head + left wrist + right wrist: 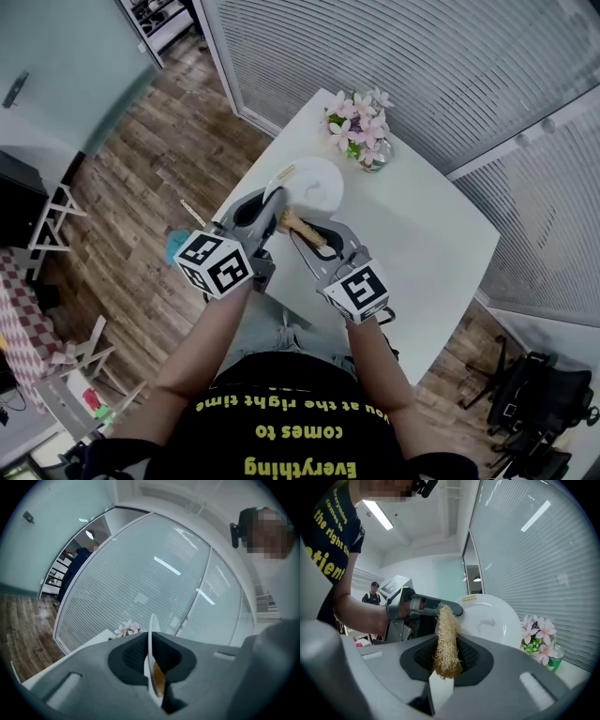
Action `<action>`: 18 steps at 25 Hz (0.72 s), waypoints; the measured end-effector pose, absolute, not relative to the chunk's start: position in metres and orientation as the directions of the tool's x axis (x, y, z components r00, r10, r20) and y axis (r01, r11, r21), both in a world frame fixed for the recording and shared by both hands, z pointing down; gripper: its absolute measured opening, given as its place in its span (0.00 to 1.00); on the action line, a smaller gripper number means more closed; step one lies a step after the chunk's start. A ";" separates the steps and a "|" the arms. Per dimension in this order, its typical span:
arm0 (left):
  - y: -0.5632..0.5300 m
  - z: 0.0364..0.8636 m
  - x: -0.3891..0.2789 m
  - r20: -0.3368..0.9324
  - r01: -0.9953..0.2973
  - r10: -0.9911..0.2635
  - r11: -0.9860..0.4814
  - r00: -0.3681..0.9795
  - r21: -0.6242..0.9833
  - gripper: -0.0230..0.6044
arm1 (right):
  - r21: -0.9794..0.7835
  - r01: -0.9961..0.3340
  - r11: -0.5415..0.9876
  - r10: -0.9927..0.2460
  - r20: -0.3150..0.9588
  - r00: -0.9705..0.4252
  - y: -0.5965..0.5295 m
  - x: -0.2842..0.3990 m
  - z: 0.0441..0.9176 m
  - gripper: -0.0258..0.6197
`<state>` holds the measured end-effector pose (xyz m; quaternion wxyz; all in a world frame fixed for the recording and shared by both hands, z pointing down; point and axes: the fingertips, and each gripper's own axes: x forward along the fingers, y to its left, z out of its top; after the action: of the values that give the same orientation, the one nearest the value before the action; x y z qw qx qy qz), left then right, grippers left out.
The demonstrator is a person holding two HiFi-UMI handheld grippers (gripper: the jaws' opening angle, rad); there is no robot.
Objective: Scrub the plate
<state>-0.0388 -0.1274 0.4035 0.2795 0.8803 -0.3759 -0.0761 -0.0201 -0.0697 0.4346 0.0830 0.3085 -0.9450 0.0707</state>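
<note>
Left gripper (151, 667): its jaws are pinching narrowly on the rim of the plate and holding it up on edge, clear of the worktop.
Plate (314, 183): white, it is hanging tilted over the near-left part of the worktop (422, 234), with its broad face turned toward the right gripper.
Scrubber (446, 637): a tan, fibrous pad is sticking up out of the right jaws. Its tip seems to be touching the plate low down, close to where the left jaws are gripping.
Right gripper (314, 242): its jaws are clamping narrowly on the scrubber's lower end.
Doing it well: the pad is probably working best laid flat against the face and swept in short strokes away from the pinched rim. The left grip is taking all the push, so light pressure aimed toward the held edge looks safest. A hard push on the free far edge is likely to twist the plate out of the jaws.
Flowers (361, 131): pink and white blooms in a glass vase are standing near the far corner, just beyond the plate. Wide strokes that way are risking a knock.
Edges: both grippers are working over the worktop's near-left edge, with the wooden floor (141, 159) lying below, so a dropped plate may miss the surface.
Open room: the right half of the worktop is lying bare, offering room for shifting the work inward.
</note>
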 end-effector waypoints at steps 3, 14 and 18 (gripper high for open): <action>-0.129 0.405 -0.039 0.075 -0.618 -0.705 -0.558 0.705 0.554 0.07 | -0.081 -0.577 0.813 -0.554 0.197 -0.809 -0.068 -0.024 0.435 0.13; -0.125 0.401 -0.034 0.069 -0.607 -0.694 -0.572 0.717 0.552 0.07 | -0.065 -0.657 0.751 -0.636 0.197 -0.746 -0.081 0.004 0.435 0.13; -0.124 0.402 -0.031 0.067 -0.599 -0.687 -0.576 0.723 0.557 0.07 | -0.059 -0.709 0.703 -0.689 0.192 -0.699 -0.091 0.024 0.434 0.13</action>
<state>-0.0314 -0.1237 0.4016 0.2827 0.8842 -0.3636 -0.0783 0.0242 -0.0912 0.4339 0.0777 0.3803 -0.9194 0.0640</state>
